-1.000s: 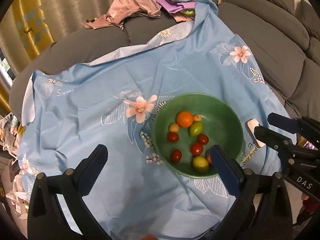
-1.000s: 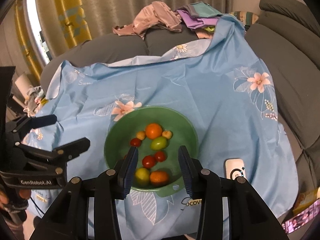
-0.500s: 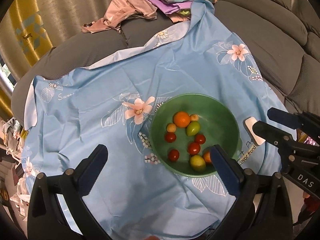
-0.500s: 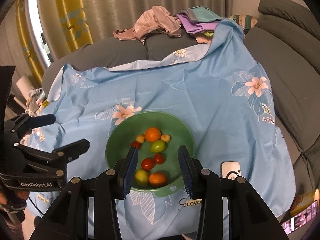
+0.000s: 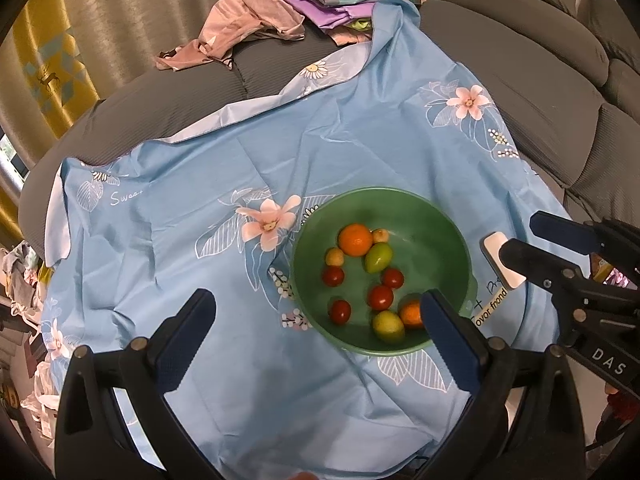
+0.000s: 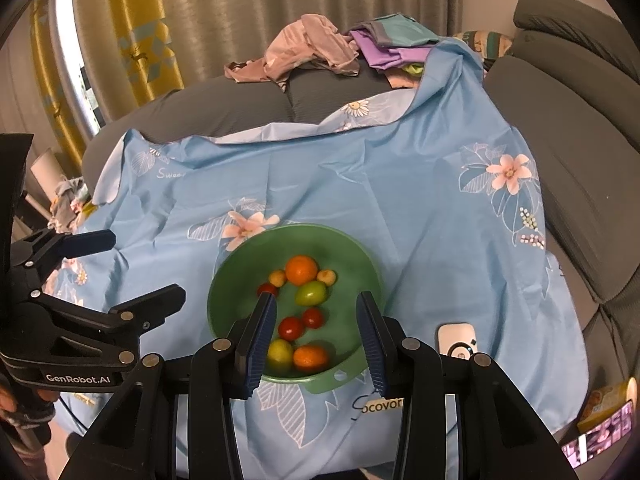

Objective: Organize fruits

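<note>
Meanwhile both claws, left [image 5: 318, 310] and right [image 6: 316, 334], stay apart, risen farther above the bowl [image 6: 240, 268].

Home living room: grey sofa [image 6: 560, 128], curtains [image 6: 248, 8], strewn clothes [image 6: 304, 52].

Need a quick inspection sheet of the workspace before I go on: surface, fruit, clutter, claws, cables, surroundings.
Surface: light blue floral cloth draped over a grey sofa.
Job's things: round green plastic bowl holding small red, orange, green and yellowish fruits.
Clutter: white flat device beside the bowl; heap of pink and purple clothes behind.
Grippers: left claw open, empty; right claw open, empty.
Cables: nothing seen.
Surroundings: grey and yellow curtains.
</note>
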`<state>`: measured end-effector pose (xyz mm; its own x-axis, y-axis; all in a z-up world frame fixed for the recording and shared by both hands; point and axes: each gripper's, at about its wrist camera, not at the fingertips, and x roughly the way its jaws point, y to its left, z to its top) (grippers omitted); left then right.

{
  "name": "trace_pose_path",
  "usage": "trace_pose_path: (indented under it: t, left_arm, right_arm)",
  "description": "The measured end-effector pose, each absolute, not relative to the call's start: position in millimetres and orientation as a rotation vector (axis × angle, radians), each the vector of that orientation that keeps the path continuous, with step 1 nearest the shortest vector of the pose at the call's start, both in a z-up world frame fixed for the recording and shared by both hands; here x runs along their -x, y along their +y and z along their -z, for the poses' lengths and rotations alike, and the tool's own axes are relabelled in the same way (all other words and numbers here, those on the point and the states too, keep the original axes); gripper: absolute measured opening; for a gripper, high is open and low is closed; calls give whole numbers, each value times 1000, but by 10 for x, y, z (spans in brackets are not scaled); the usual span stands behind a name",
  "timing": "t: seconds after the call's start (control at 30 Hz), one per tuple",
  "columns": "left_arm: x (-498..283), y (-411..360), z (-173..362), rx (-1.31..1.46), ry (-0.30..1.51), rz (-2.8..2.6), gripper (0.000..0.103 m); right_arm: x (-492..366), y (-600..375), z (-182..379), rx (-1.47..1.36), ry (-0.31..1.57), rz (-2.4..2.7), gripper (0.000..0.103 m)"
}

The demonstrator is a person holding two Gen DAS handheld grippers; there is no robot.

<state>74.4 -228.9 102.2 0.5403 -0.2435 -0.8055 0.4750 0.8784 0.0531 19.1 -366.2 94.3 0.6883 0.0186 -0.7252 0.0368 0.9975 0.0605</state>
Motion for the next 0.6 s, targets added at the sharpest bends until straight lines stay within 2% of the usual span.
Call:
trace_pose_path:
  t: [0.6]
  left_arm:
    - [-717, -2381, -1039, -294, 898, 446, 102]
  right_arm:
    - [-201, -3678, -999, -66, 806, 19, 42]
